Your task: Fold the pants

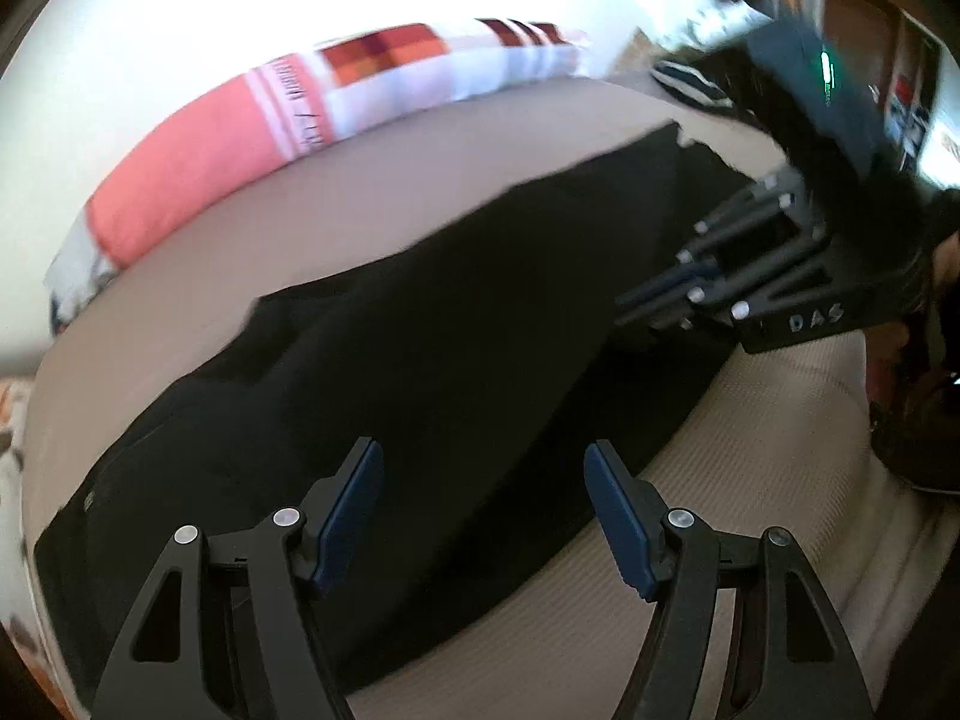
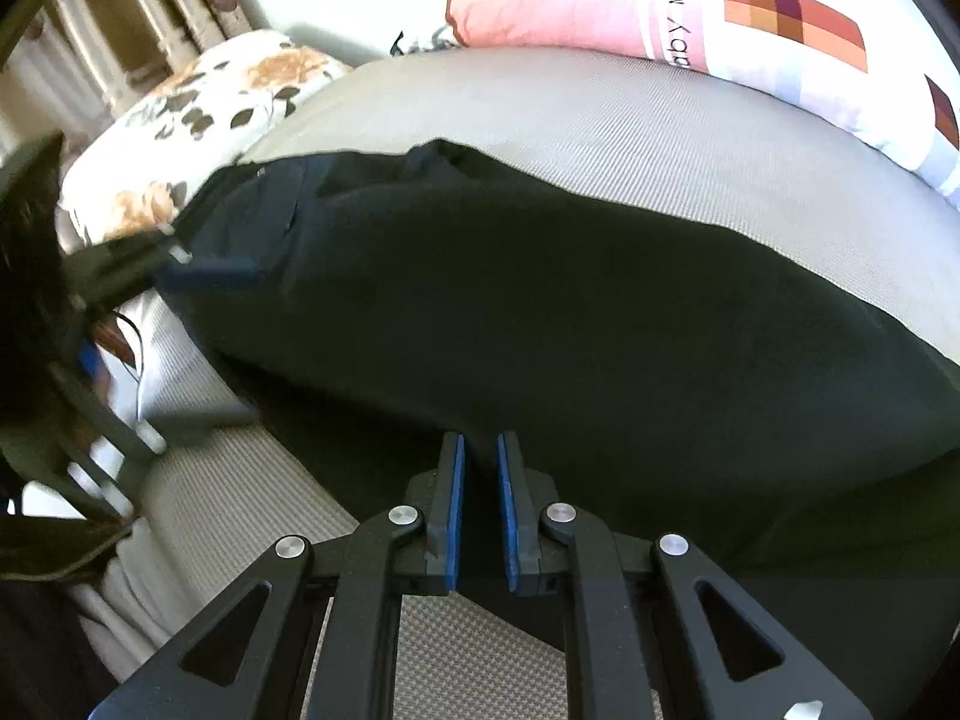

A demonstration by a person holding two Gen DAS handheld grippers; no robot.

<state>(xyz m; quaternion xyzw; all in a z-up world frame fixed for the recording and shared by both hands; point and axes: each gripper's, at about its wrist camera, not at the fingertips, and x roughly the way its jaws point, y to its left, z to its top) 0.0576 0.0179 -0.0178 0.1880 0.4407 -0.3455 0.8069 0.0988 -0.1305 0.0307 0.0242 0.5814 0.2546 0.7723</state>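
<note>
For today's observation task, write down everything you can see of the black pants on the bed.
The black pants look like soft, matte, dark cloth, lying flat and stretched long across the beige ribbed bed cover. The waistband end, with a pocket seam, points toward the floral pillow. The right gripper has its nearly closed pads at the near edge; whether they pinch cloth is unclear. The left gripper hovers open above.

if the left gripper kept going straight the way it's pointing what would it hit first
Most likely the black pants spread on the beige bed cover. The left gripper has its fingers apart with nothing between them, and dark fabric fills the view ahead, though depth is hard to judge.
</note>
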